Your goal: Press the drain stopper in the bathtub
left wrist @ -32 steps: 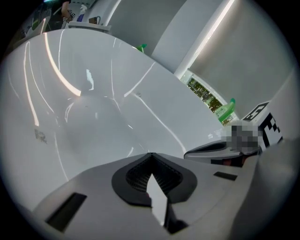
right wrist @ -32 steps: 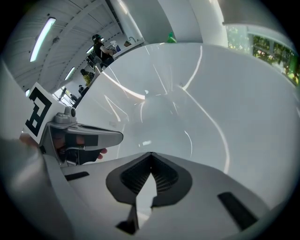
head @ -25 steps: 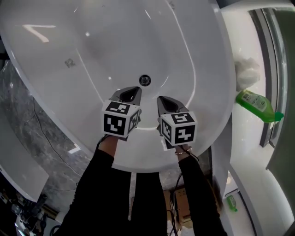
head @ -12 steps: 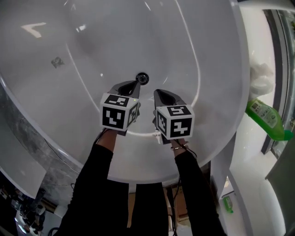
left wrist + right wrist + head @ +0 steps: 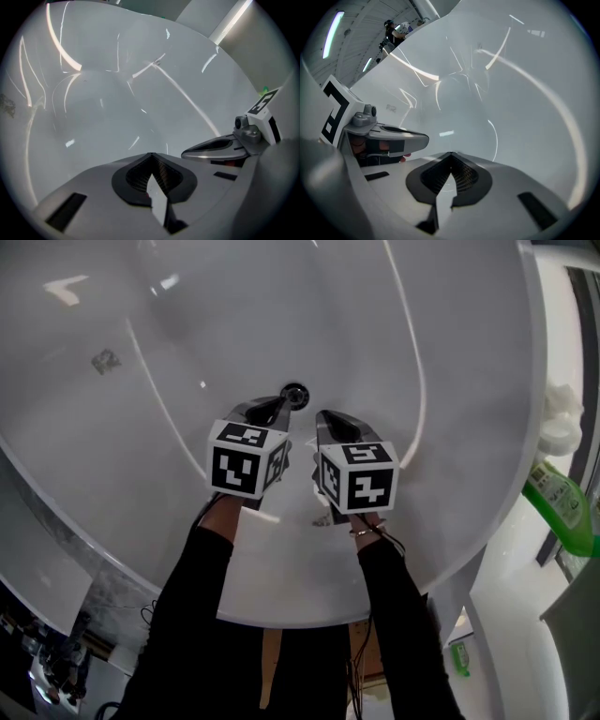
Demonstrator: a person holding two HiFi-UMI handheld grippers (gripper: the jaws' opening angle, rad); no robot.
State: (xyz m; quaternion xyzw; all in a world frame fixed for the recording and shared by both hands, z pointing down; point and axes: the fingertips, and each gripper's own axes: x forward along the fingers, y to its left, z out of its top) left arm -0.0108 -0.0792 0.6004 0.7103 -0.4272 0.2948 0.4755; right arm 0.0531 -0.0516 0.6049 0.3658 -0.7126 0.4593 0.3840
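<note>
The round chrome drain stopper sits in the floor of the white bathtub in the head view. My left gripper is shut with nothing in it, and its tip lies just left of and below the stopper; whether they touch I cannot tell. My right gripper is shut and empty, a little right of and nearer than the stopper. In the left gripper view the shut jaws point at bare tub wall, with the right gripper alongside. The right gripper view shows its shut jaws and the left gripper. Neither gripper view shows the stopper.
A green bottle and a white bundle rest on the ledge to the right of the tub. A small grey mark sits on the tub's left inner wall. The tub rim runs under my forearms, with floor and cables below.
Both grippers have moved forward into the tub towards the drain stopper. The left tip now lies right beside the stopper. Both stay shut.
</note>
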